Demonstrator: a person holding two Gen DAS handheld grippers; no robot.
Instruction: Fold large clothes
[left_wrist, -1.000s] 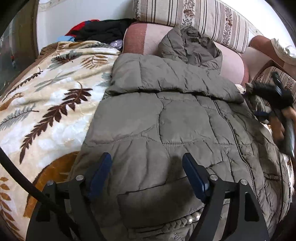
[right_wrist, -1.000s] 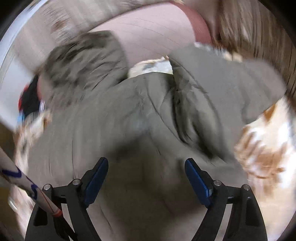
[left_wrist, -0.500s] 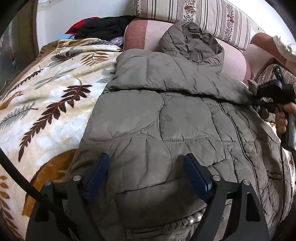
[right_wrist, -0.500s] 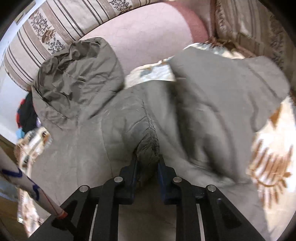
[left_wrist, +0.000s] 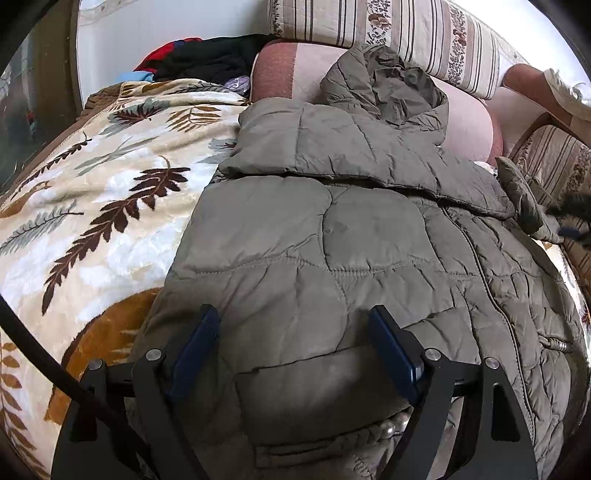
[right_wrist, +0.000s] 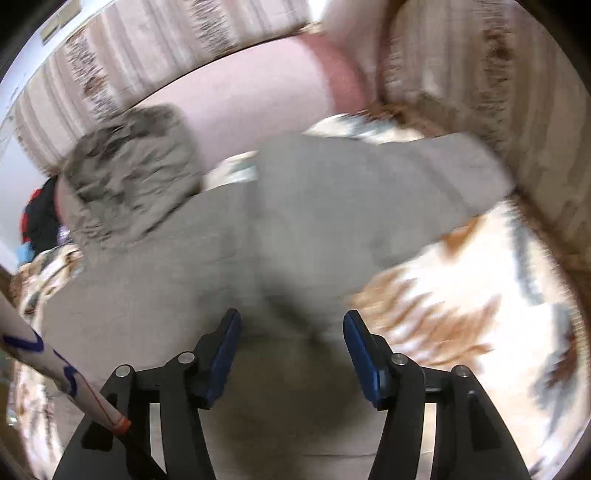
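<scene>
Leaf-print blanket (left_wrist: 110, 206) covers a striped sofa (left_wrist: 406, 33), with one heap of dark clothes (left_wrist: 210, 59) far left. One olive quilted jacket (left_wrist: 332, 258) lies across the blanket, a sleeve folded over its chest. Left gripper (left_wrist: 295, 343) and right gripper (right_wrist: 291, 343), fingers apart, hover above it holding nothing.

The left wrist view looks from low over the hem of the olive quilted jacket (left_wrist: 332, 258), close above it, facing along its length toward the hood (left_wrist: 388, 85) and the striped sofa back (left_wrist: 406, 33), with the leaf-print blanket (left_wrist: 92, 206) on its left. The right wrist view, blurred, looks down from close over the same jacket (right_wrist: 258, 258), facing the hood (right_wrist: 129, 166). Both share jacket, hood, blanket (right_wrist: 461, 295) and sofa back (right_wrist: 110, 74).
</scene>
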